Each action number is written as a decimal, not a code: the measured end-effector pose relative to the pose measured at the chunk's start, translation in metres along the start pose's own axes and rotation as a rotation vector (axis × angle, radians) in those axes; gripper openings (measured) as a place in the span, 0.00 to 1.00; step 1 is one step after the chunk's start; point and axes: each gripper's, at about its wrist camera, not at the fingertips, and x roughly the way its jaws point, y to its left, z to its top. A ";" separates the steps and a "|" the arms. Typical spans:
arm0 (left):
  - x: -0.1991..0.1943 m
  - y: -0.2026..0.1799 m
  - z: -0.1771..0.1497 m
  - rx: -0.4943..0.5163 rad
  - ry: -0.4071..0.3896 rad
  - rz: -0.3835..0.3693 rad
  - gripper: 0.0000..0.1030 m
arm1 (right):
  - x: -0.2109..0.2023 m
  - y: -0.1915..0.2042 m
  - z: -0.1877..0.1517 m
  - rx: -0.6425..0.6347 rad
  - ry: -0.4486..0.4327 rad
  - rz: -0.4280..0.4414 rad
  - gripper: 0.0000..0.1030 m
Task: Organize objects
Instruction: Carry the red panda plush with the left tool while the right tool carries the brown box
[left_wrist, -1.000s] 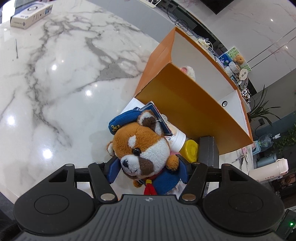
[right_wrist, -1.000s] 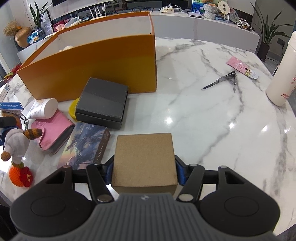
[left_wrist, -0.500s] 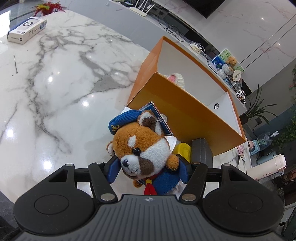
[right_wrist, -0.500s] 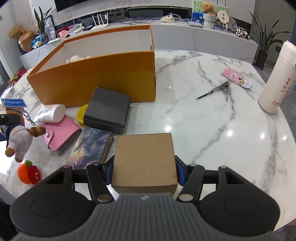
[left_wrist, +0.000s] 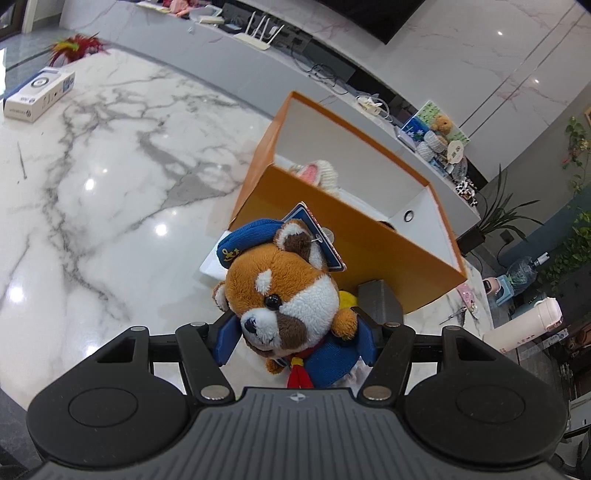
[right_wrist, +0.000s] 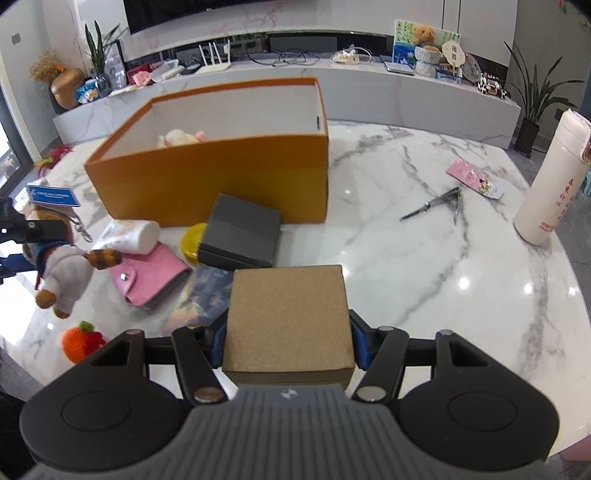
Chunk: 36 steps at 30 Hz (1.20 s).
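My left gripper (left_wrist: 295, 341) is shut on a plush red panda (left_wrist: 284, 291) in a blue sailor cap and coat, held above the marble table in front of the open orange box (left_wrist: 343, 236). The plush also shows at the left edge of the right wrist view (right_wrist: 61, 266). My right gripper (right_wrist: 286, 339) is shut on a brown cork box (right_wrist: 288, 314), held above the table and facing the orange box (right_wrist: 221, 173). A pale plush toy (right_wrist: 177, 138) lies inside the orange box.
In front of the orange box lie a dark grey box (right_wrist: 240, 236), a yellow lid (right_wrist: 192, 240), a white tube (right_wrist: 129, 232), a pink wallet (right_wrist: 151, 277), a picture book (right_wrist: 201, 299) and an orange knitted fruit (right_wrist: 79, 339). A white thermos (right_wrist: 550, 177), scissors (right_wrist: 432, 208) and a pink packet (right_wrist: 474, 177) lie to the right.
Both grippers have risen with their loads. The views now look down from higher, and more of the orange box's inside shows.
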 end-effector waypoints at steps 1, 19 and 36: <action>-0.002 -0.003 0.001 0.005 -0.006 -0.007 0.70 | -0.004 0.002 0.001 -0.002 -0.010 0.006 0.61; 0.007 -0.063 0.085 0.089 -0.148 -0.046 0.70 | -0.021 0.034 0.117 -0.028 -0.230 0.116 0.61; 0.156 -0.097 0.170 0.189 -0.054 0.131 0.71 | 0.169 0.040 0.243 -0.203 -0.011 0.061 0.61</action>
